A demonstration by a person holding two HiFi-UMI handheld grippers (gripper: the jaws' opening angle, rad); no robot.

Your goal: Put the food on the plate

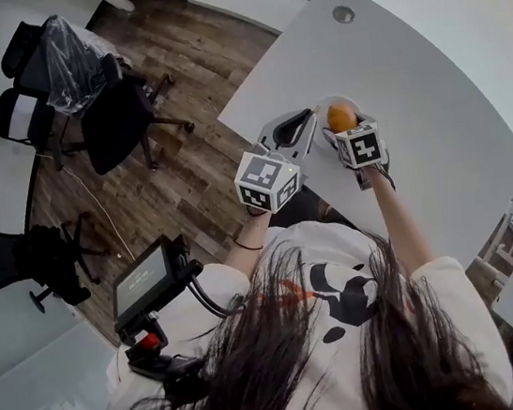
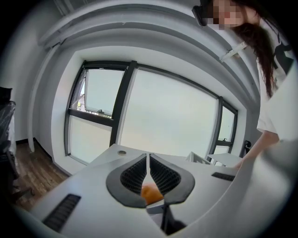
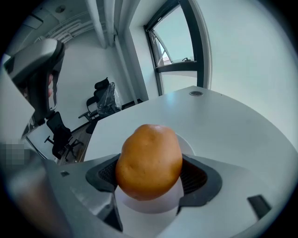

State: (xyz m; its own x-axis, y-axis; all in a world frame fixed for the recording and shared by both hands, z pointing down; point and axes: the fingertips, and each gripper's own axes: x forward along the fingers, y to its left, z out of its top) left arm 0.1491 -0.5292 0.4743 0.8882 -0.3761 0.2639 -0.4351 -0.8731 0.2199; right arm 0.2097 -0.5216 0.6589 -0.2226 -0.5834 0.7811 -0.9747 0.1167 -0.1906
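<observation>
Orange fruit (image 1: pixel 342 117) seemingly over plate (image 1: pixel 326 104).

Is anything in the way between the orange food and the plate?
No, nothing I can see. The right gripper holds the orange fruit right over the white plate, and the part of the plate showing under it is bare.

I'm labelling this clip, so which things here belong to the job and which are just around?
Job: orange fruit, held in the right gripper; white plate below it.
Just around: left gripper, shut and empty; office chairs; small screen.
</observation>
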